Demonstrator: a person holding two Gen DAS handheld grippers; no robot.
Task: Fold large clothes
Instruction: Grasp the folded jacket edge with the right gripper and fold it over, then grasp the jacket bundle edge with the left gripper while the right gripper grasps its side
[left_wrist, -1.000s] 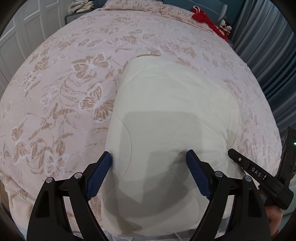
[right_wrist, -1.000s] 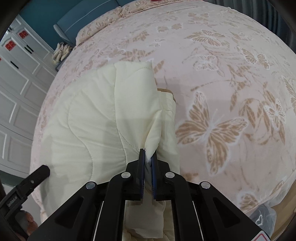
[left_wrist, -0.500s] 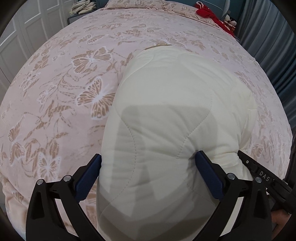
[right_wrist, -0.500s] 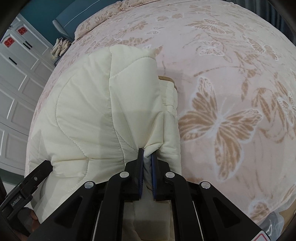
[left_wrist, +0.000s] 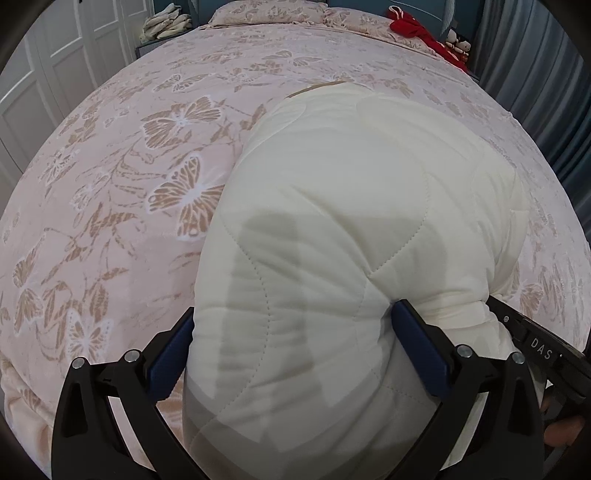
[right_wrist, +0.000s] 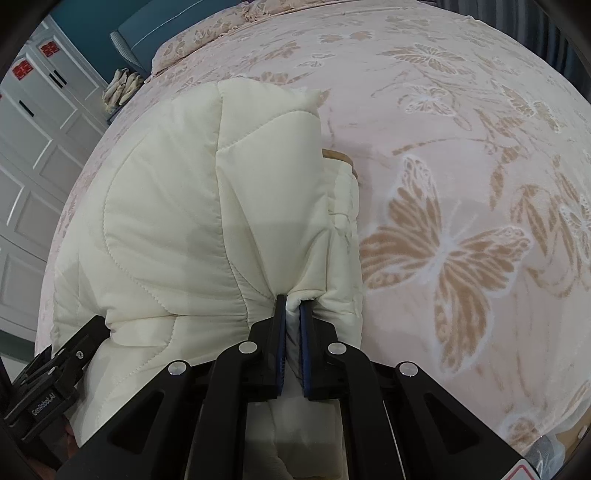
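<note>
A cream quilted padded garment (left_wrist: 351, 184) lies folded on a pink bedspread with a butterfly pattern (left_wrist: 129, 184). My left gripper (left_wrist: 295, 310) is open at its widest, pointing steeply down. The garment's puffy near part bulges up between its blue pads (left_wrist: 417, 347). My right gripper (right_wrist: 292, 301) is shut on a pinched fold at the right edge of the garment (right_wrist: 184, 203), over the bedspread (right_wrist: 461, 147). Each gripper shows at the edge of the other's view: the right gripper's finger (left_wrist: 535, 343) and the left gripper's body (right_wrist: 55, 376). The garment's underside is hidden.
A red cloth (left_wrist: 417, 29) and pillows (left_wrist: 277, 11) lie at the head of the bed. White wardrobe doors (left_wrist: 55, 74) stand on the left, a blue-grey curtain (left_wrist: 535, 74) on the right. A pale bundle (right_wrist: 122, 88) rests beside the bed.
Both grippers have sunk closer to the garment, which now fills more of each view. The left jaws have spread wider around its bulk. The right jaws stay shut on the fold.
</note>
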